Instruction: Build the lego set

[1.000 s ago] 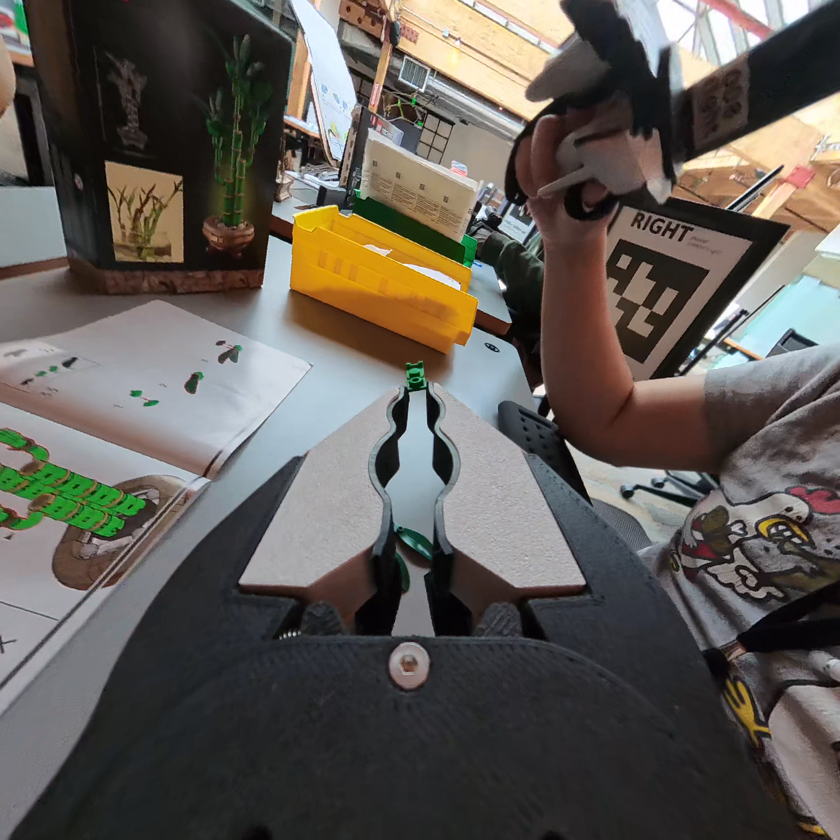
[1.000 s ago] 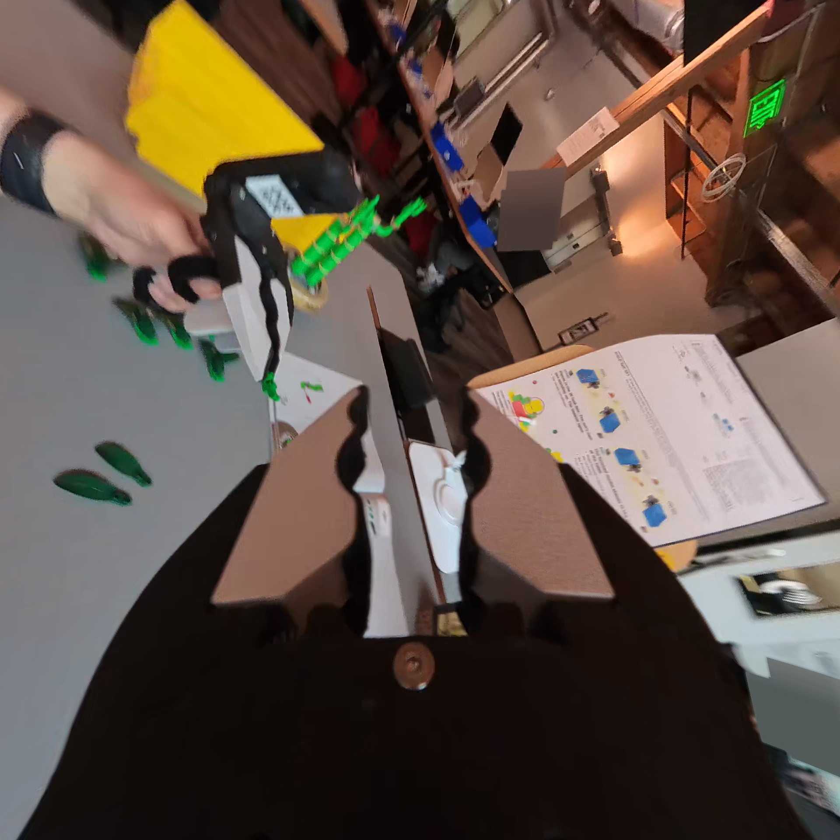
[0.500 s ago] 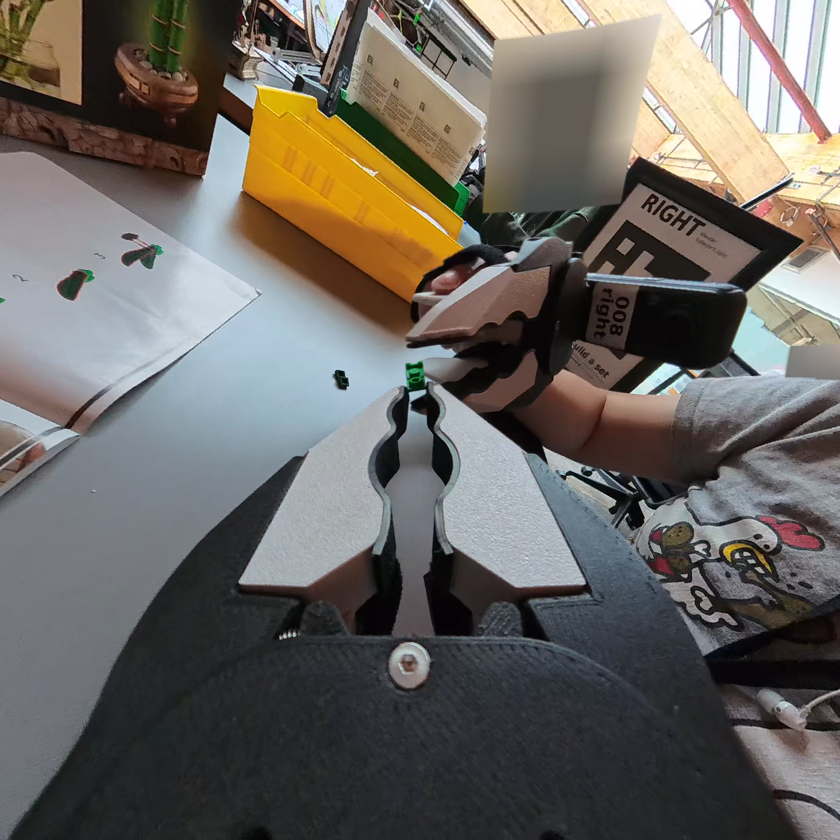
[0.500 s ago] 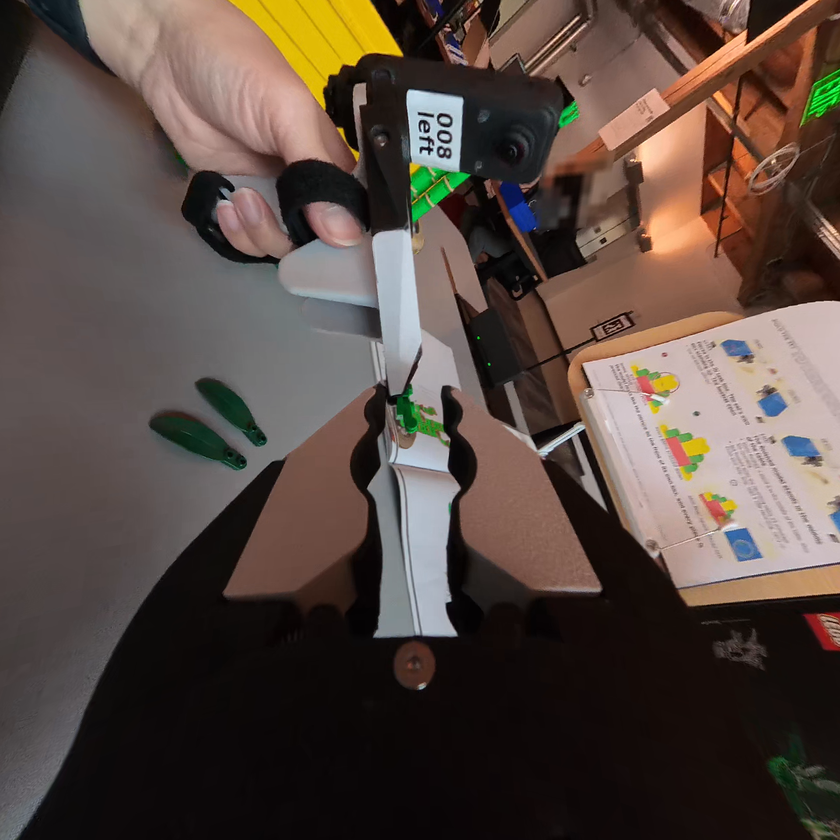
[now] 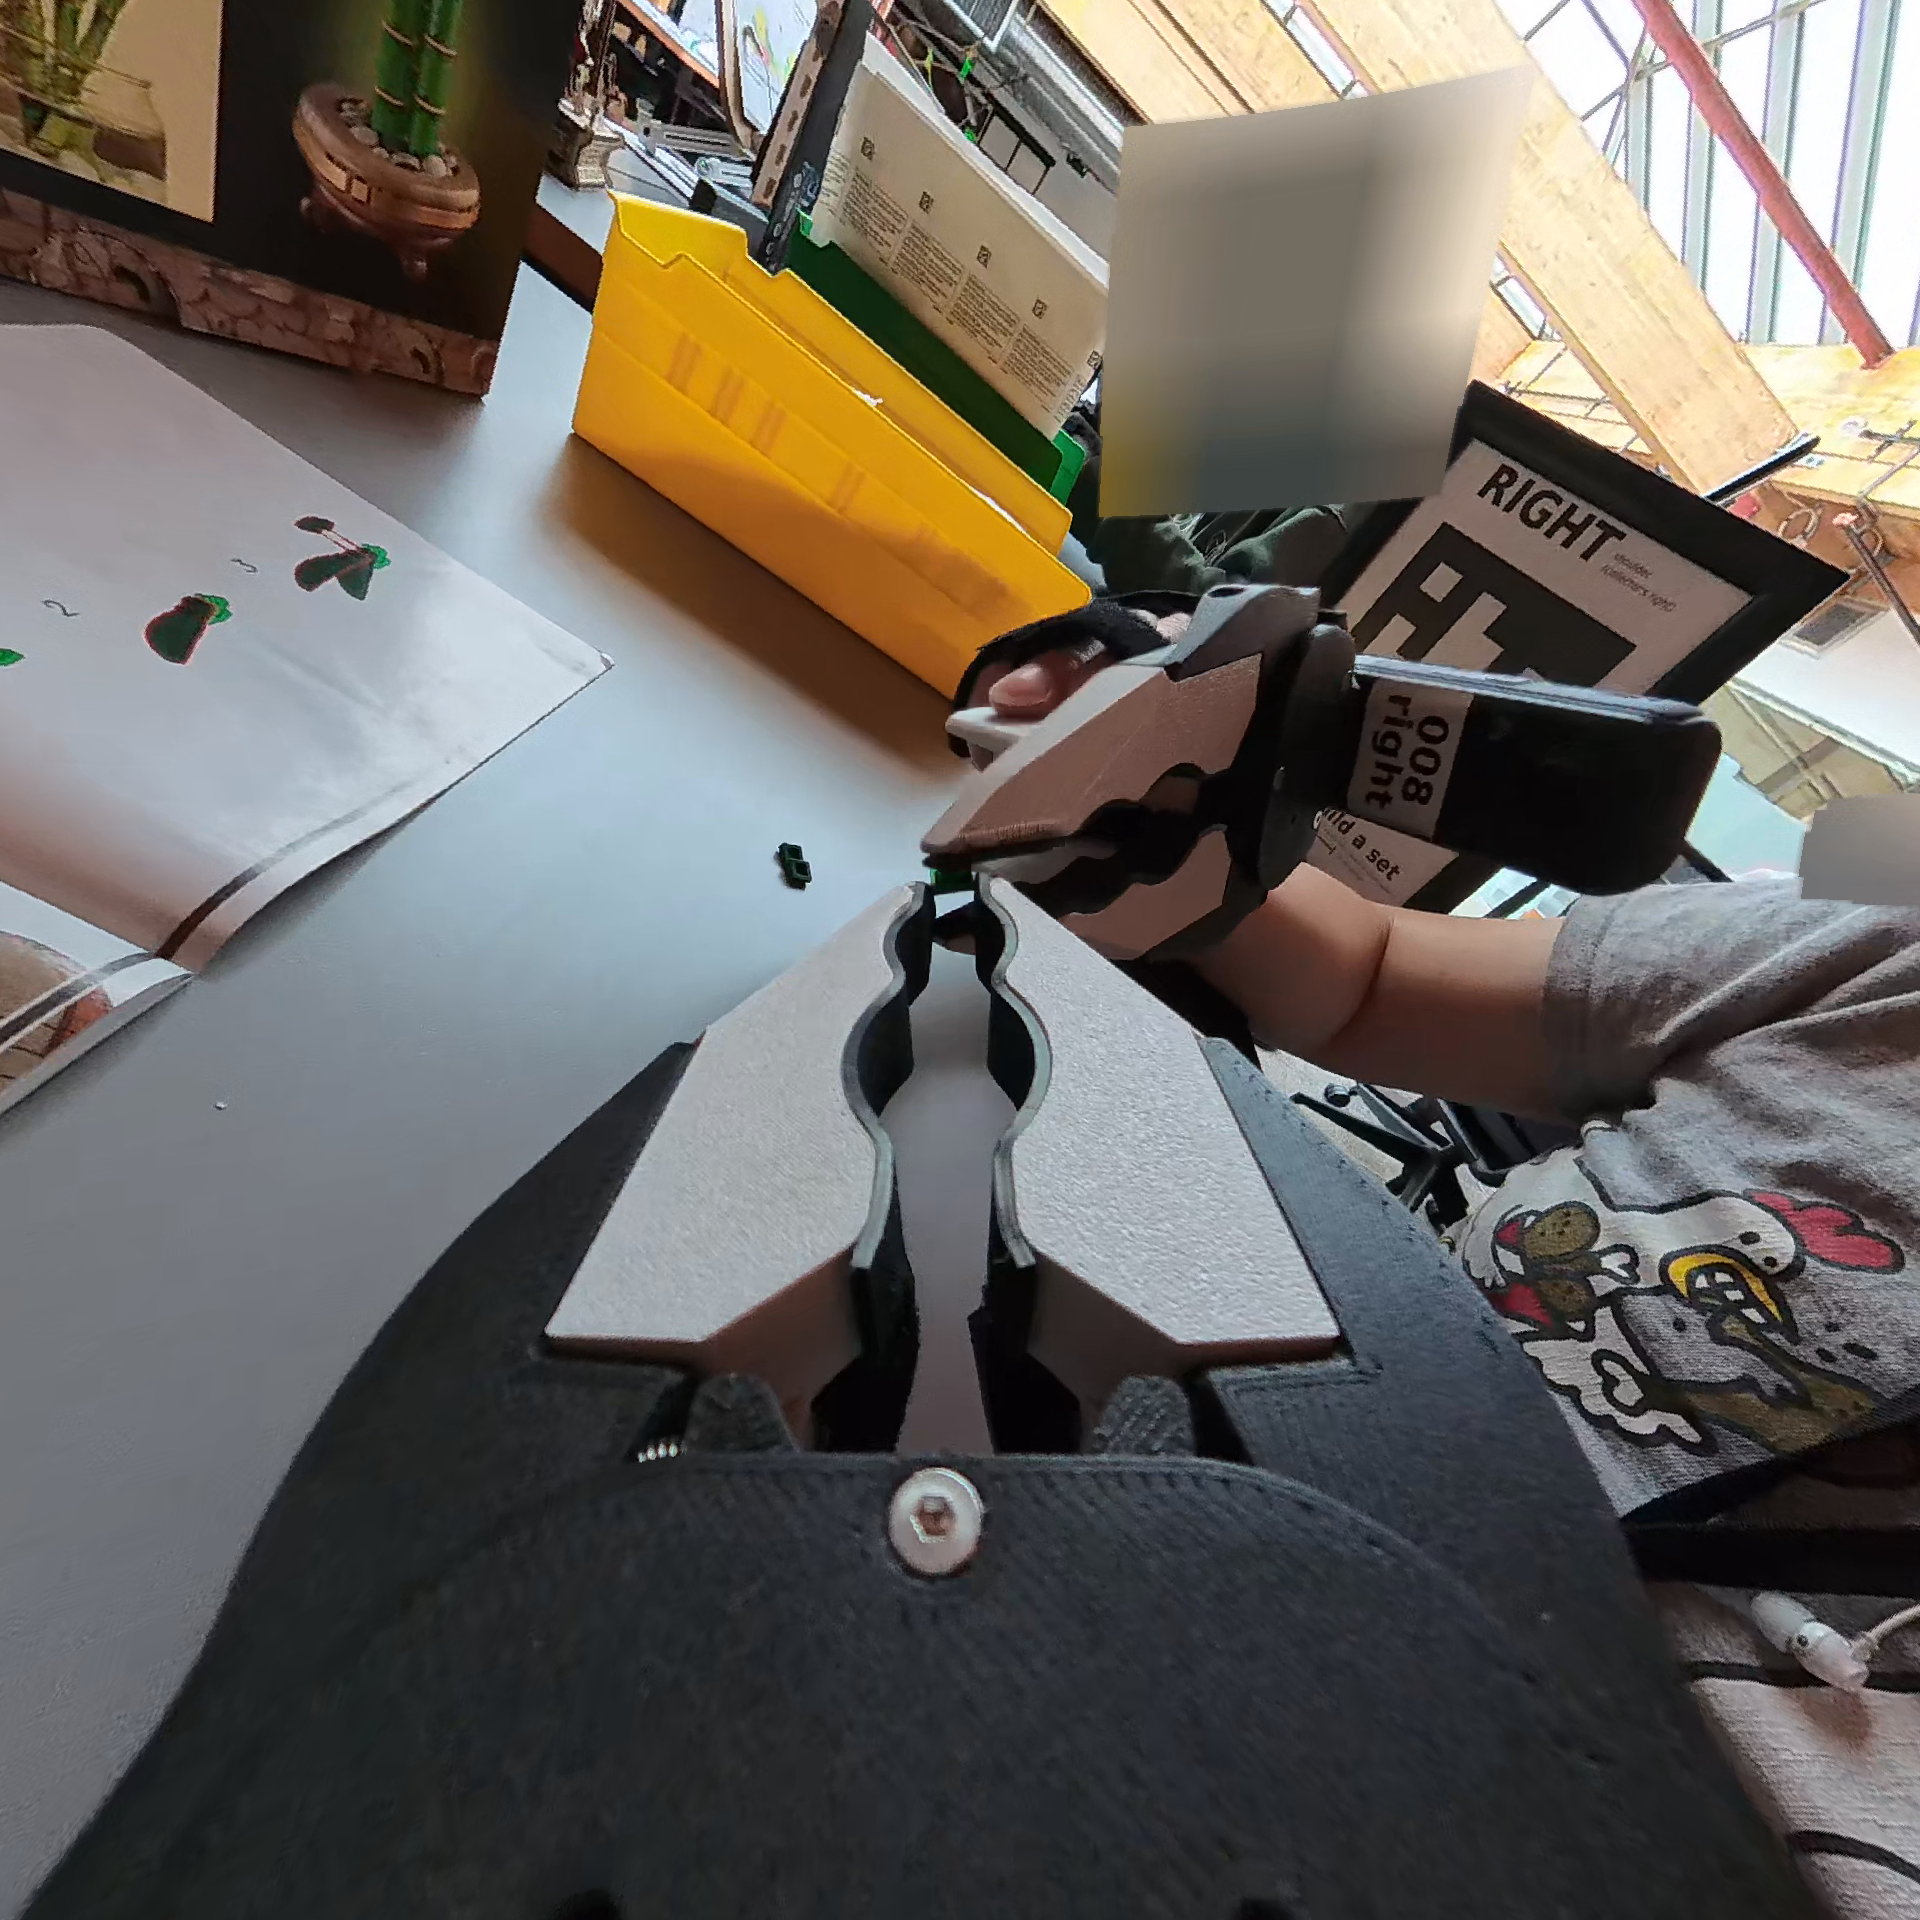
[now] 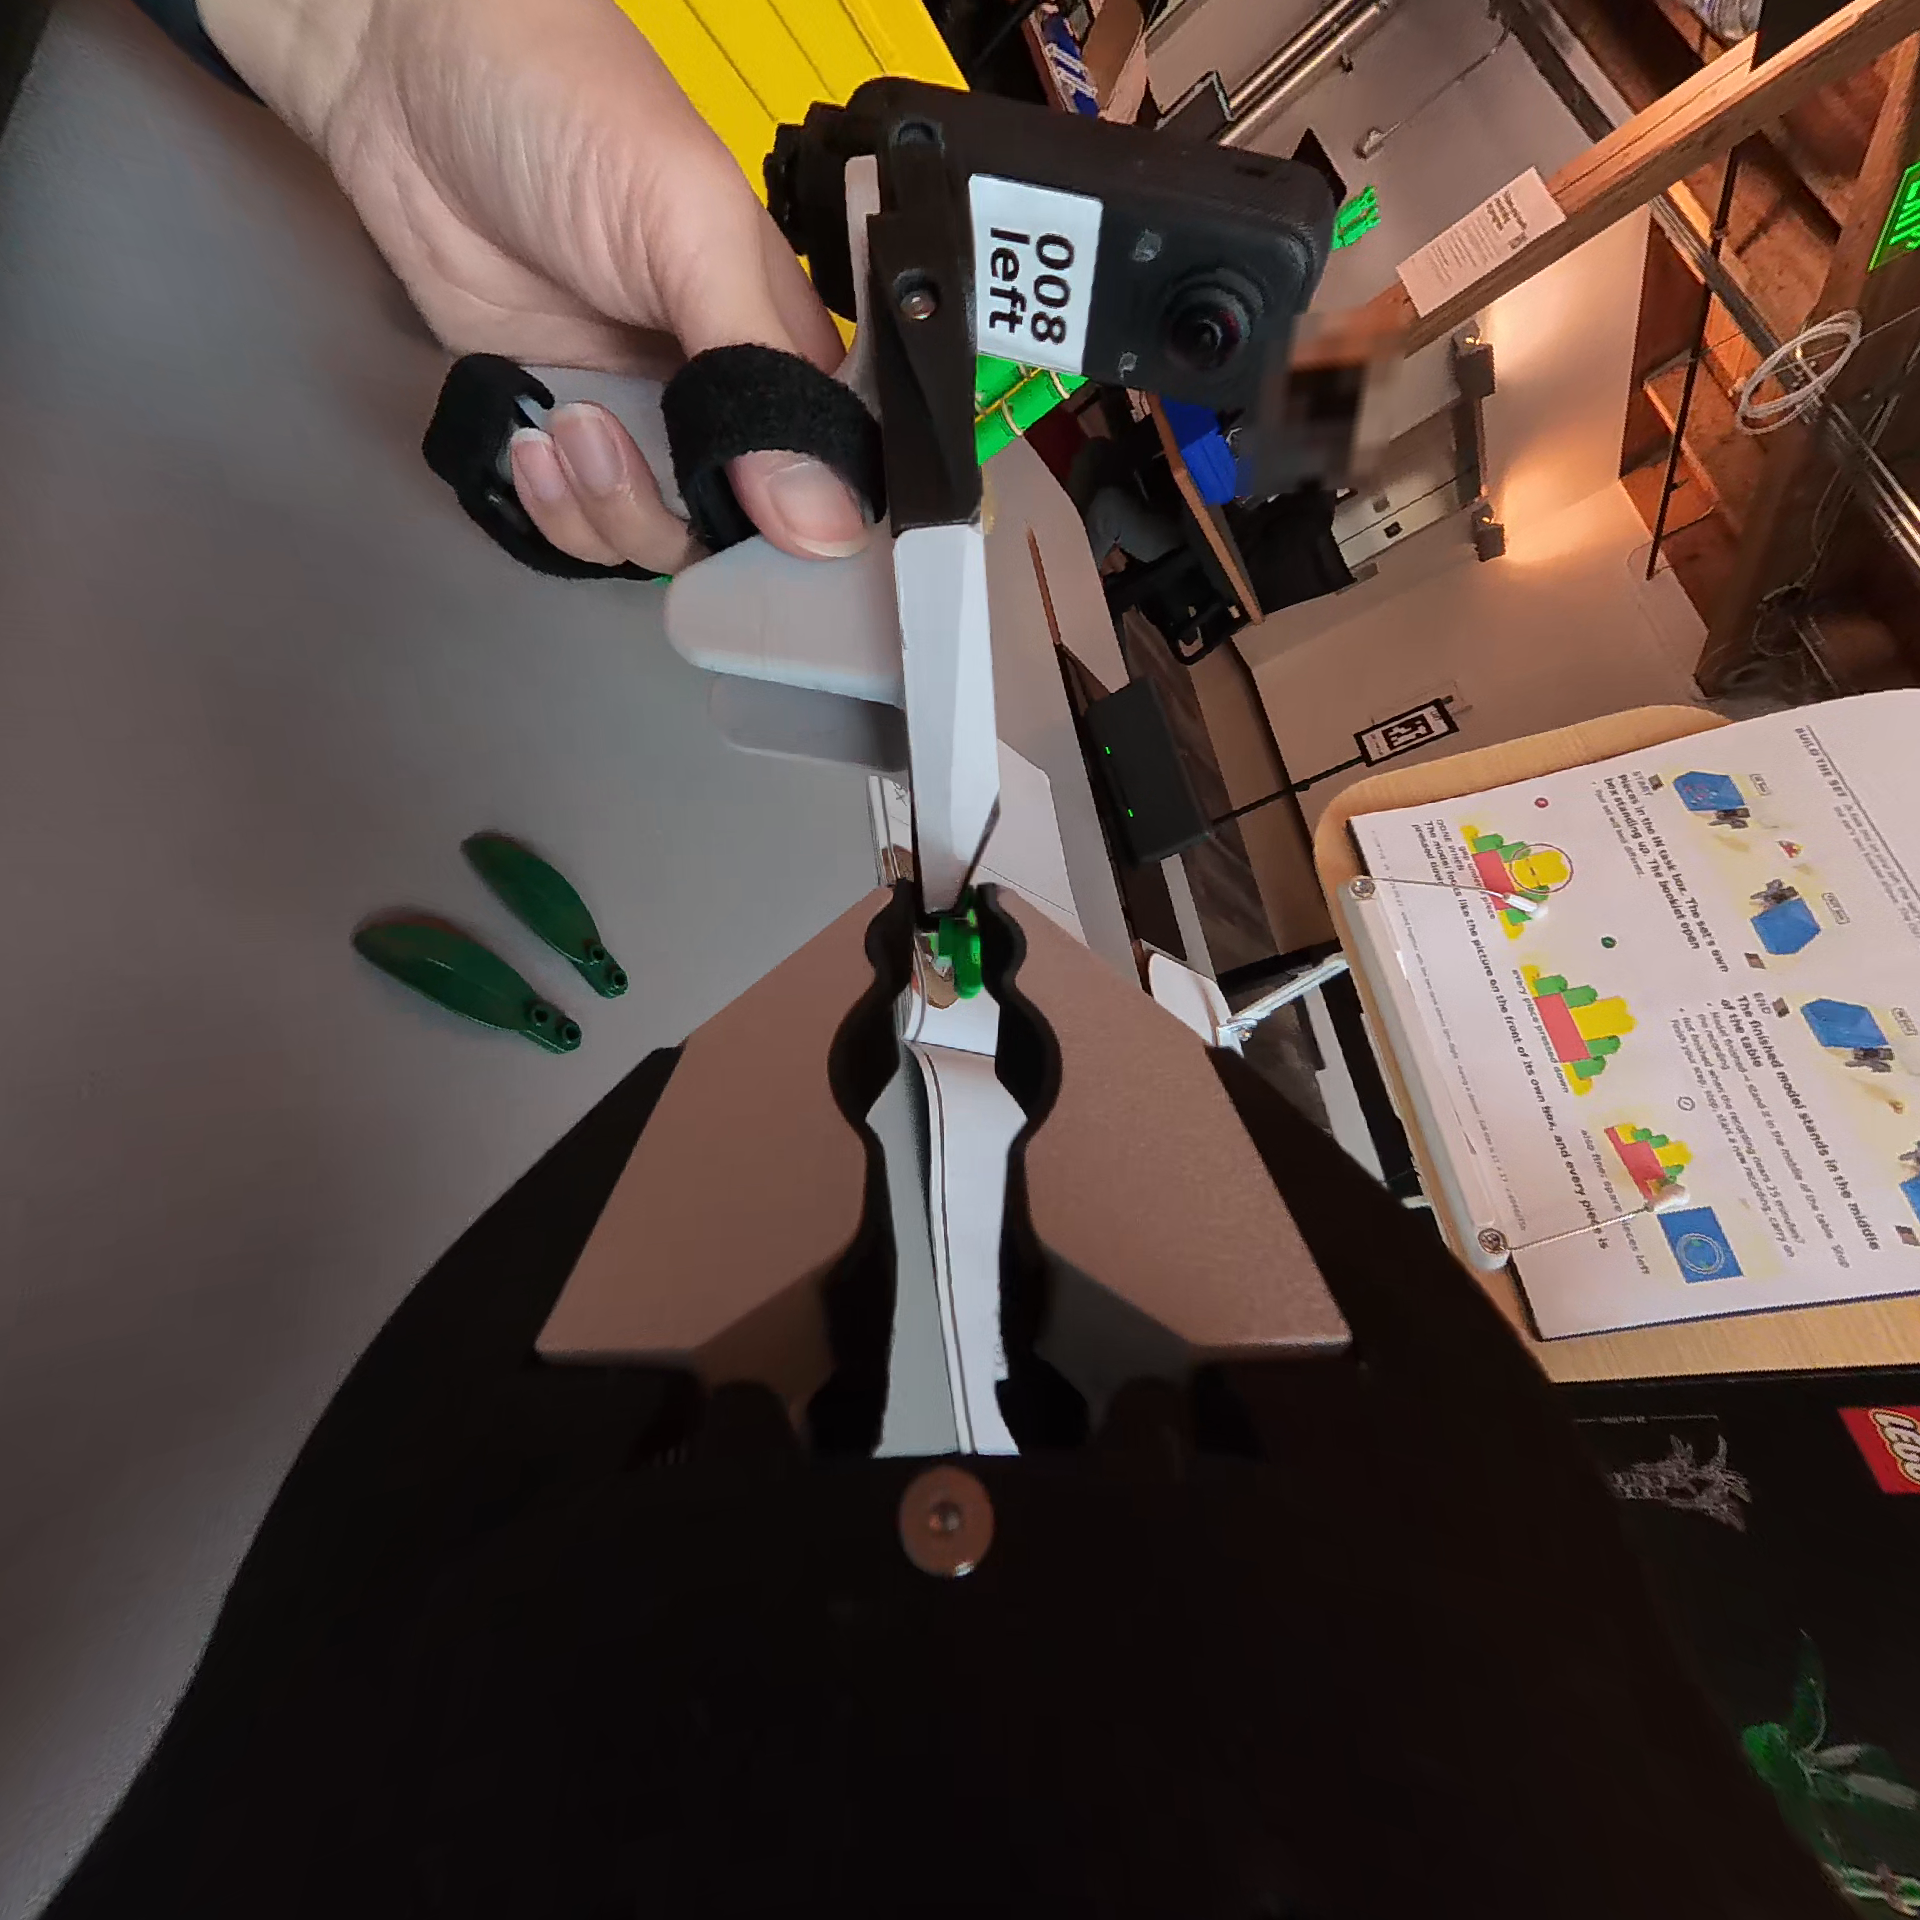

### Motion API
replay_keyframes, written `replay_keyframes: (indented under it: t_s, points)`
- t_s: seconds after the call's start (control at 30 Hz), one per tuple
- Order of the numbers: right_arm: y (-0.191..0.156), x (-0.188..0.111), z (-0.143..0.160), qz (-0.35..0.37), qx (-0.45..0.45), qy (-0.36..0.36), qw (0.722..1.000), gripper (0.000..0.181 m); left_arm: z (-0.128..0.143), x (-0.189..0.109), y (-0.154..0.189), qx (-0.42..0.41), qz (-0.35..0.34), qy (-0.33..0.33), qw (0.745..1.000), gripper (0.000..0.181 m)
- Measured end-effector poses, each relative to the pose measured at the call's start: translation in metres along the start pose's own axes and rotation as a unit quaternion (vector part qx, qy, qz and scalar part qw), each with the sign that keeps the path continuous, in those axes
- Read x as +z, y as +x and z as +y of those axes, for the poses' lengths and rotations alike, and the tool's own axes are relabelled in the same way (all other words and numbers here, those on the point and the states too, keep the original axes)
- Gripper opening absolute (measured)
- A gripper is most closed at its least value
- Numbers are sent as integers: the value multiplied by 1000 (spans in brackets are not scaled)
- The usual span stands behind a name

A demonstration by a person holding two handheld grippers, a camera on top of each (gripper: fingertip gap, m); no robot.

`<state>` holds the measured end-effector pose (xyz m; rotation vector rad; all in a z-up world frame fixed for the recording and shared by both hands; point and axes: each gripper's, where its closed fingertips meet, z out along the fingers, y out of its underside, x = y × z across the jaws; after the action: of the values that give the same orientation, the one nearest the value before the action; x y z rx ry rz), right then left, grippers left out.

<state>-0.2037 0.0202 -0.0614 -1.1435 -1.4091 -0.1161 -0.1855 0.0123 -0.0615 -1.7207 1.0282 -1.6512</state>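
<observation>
Both grippers (image 5: 954,902) (image 6: 948,925) pinch green piece (image 6: 954,940).

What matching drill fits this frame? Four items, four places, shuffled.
Items:
1. yellow bin
2. dark green leaf pieces
3. bright green lego piece
4. small dark lego piece

Places:
A. side by side on the grey table
B. at the left gripper fingertips
C. alone on the table, near the instruction booklet
D. beside the lego box

Pairs: 1-D, 2-A, 3-B, 4-C
</observation>
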Motion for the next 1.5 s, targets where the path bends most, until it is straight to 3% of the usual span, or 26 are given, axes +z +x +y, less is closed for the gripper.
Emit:
replay_keyframes:
  t_s: [0.23, 0.6, 1.0, 1.1, 1.17, 1.23, 1.33, 1.4, 1.5]
  points:
    - [6, 0, 0, 18, -2, -13, 1000, 16, -4, -2, 0, -11, 10, 14, 1000, 5]
    - [-1, 2, 13, -12, 10, -40, 999, 8, 2, -1, -7, 61, -43, -11, 997, 6]
    - [-1, -1, 9, -12, -6, -45, 999, 6, 2, -2, -3, 42, -16, -8, 999, 6]
    - [4, 1, 7, -14, 57, -19, 998, 11, -4, -5, 0, 13, 6, 11, 1000, 6]
    - [11, -1, 3, -18, 124, 10, 992, 29, -10, -7, 3, -11, 26, 33, 999, 5]
    - [18, -5, -3, -32, 197, 48, 979, 32, -13, -9, 4, -27, 40, 45, 998, 5]
    - [27, -12, -5, -60, 294, 96, 949, 23, -18, -13, 5, -32, 48, 61, 997, 5]
    - [24, -13, -5, -120, 386, 118, 907, 20, -21, -14, 7, -20, 50, 69, 996, 5]
    - [23, -13, -11, -206, 525, 164, 810, 23, -24, -14, 14, 9, 56, 76, 995, 5]
